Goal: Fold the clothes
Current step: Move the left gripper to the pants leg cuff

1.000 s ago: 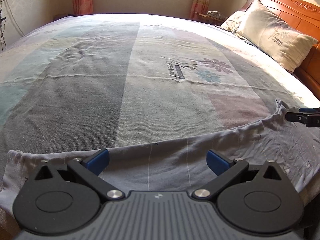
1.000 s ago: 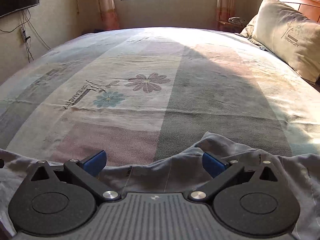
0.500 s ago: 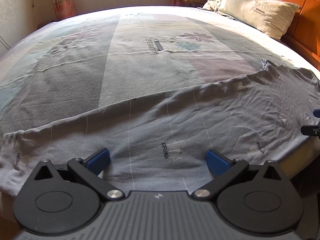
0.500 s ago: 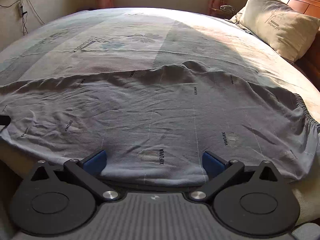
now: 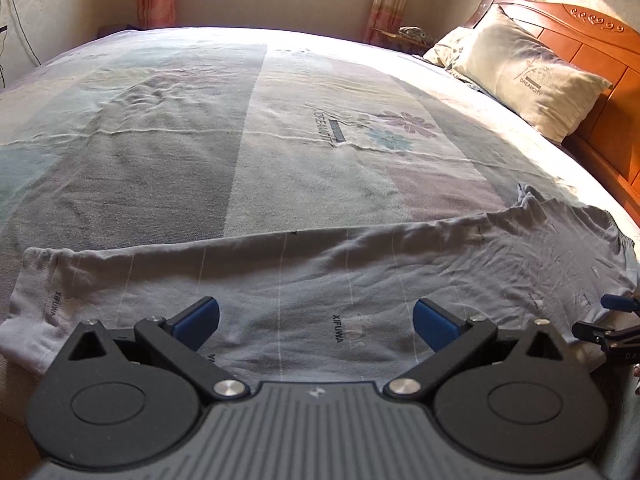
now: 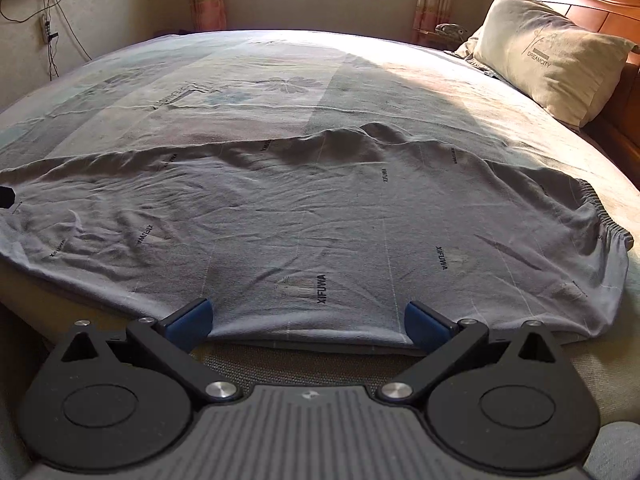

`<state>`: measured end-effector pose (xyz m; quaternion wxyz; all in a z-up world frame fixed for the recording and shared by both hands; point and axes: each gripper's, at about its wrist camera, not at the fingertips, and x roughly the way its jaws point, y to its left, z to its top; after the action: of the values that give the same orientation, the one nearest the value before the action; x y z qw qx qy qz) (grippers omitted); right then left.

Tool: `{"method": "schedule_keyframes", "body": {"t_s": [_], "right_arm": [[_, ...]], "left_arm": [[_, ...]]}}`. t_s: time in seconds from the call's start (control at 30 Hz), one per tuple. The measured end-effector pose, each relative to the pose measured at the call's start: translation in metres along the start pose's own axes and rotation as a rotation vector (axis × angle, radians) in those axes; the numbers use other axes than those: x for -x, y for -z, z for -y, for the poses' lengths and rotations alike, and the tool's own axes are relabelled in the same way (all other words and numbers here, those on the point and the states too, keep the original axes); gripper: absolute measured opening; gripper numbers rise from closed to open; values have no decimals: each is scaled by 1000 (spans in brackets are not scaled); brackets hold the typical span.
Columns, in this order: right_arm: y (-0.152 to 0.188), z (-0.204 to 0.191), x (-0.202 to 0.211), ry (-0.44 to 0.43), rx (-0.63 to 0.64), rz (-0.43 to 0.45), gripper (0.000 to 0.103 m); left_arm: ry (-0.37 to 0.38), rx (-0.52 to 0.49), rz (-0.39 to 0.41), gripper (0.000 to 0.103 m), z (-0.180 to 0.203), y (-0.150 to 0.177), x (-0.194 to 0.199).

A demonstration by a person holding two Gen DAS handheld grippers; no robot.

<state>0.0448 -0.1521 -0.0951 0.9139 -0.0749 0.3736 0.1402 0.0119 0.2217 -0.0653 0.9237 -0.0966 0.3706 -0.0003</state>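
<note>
Left gripper [image 5: 316, 318] spread wide, pads over grey trousers [image 5: 320, 280]. Right gripper [image 6: 307, 322] likewise spread, holding nothing, at the garment's near hem. Trousers lie flat along the bed's [image 5: 180, 160] near edge, long axis left-right, elastic waistband [image 6: 600, 208] rightward. Pillow [image 6: 548, 56] and headboard [image 5: 592, 60] far right; nothing obstructs.

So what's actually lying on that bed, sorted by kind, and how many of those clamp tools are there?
Grey garment, spread along the near edge of the bed: 1
Pillows: 2, a front pillow and a second pillow partly hidden behind it
Grippers, both open and holding nothing: 2, the left gripper and the right gripper
Total: 5
</note>
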Motion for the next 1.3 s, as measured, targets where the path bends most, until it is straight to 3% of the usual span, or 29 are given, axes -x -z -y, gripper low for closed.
{"method": "schedule_keyframes", "body": {"t_s": [0.2,0.33,0.43,0.53,0.6,0.8,1.13,1.3], "right_arm": [[1,-2,-1,12,-11,11,103],[2,-2,-1,19,-18,20,103],[2,-3,-1,24,-22,18,103],[1,-4,-2,29,-26,14,103],[1,-4,-1,29,-26,14,103],[1,-5,-1,40,-34,12,103],[0,-6,-2,46,-36,8,103],[-1,-7,-3,52,-40,5,103]], "left_arm": [[41,268,51,102,-64,6,43],[25,450,103,102,-104,22,61],[107,688,140,102,-141,40,64],[117,842,165,102,-159,54,61],[85,888,177,102,-164,60,60],[179,997,202,102,-177,69,44],[159,1048,148,102,-176,62,12],[118,1082,171,102,-176,61,11]]}}
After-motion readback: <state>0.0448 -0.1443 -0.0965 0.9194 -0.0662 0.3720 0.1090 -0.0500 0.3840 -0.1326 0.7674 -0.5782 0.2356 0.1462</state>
